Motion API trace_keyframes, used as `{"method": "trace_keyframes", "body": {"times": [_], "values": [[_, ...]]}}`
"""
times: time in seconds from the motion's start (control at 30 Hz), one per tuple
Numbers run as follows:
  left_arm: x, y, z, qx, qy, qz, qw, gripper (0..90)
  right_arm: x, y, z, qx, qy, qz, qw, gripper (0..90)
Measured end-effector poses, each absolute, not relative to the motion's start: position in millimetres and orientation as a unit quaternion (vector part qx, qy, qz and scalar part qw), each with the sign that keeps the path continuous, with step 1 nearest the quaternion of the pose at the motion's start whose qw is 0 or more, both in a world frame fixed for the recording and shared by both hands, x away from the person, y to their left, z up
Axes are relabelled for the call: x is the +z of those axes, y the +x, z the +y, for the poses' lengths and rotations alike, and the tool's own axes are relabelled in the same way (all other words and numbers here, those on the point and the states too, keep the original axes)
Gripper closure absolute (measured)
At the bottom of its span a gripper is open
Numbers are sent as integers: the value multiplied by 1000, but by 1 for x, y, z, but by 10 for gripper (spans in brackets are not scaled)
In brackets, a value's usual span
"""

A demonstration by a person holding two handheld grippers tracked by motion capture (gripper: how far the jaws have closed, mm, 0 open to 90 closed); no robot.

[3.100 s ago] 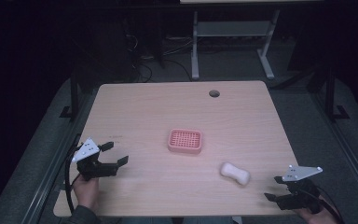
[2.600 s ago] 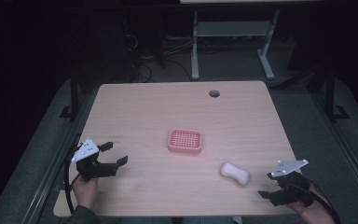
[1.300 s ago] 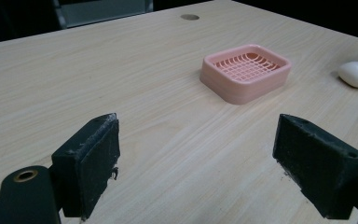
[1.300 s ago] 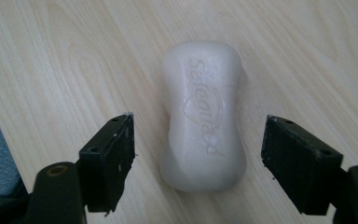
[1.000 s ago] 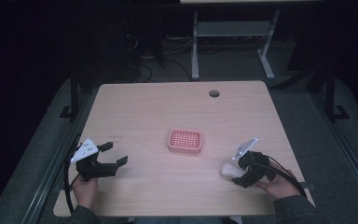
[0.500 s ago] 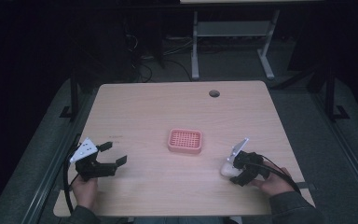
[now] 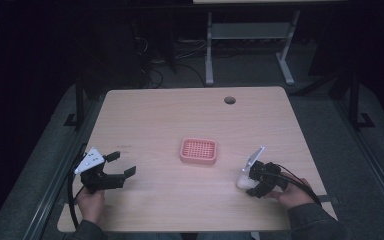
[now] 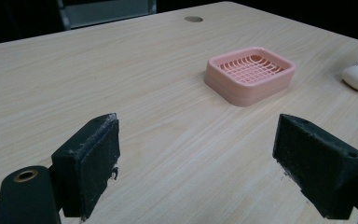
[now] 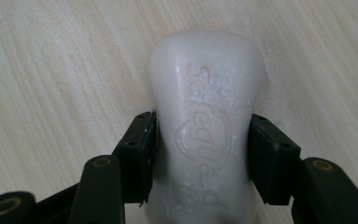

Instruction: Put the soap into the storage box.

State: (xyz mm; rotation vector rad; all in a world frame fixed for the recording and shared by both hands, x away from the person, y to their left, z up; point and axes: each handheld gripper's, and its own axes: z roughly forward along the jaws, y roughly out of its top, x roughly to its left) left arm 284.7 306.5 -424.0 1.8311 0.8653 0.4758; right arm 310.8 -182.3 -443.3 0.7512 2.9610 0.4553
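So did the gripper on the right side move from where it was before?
Yes. The right gripper came in from the table's right edge toward the pink soap dish, and its jaws now close on the white soap bar.

A white soap bar (image 9: 206, 135) embossed "Safeguard" lies flat on the table, near a pink slotted soap dish (image 7: 198, 151).

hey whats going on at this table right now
A person sits at a wooden table with a gripper in each hand. The right gripper has its jaws closed on the sides of a white soap bar that lies on the table near the right edge. The left gripper hangs open near the left edge, holding nothing. A pink soap dish sits empty mid-table, apart from the soap.
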Motion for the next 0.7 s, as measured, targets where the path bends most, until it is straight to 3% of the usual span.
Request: {"method": "trace_keyframes", "body": {"times": [0.7], "values": [[-424,285,307,200,755,363,509,141,-437,306,-184,167,219,960,46,487]]}}
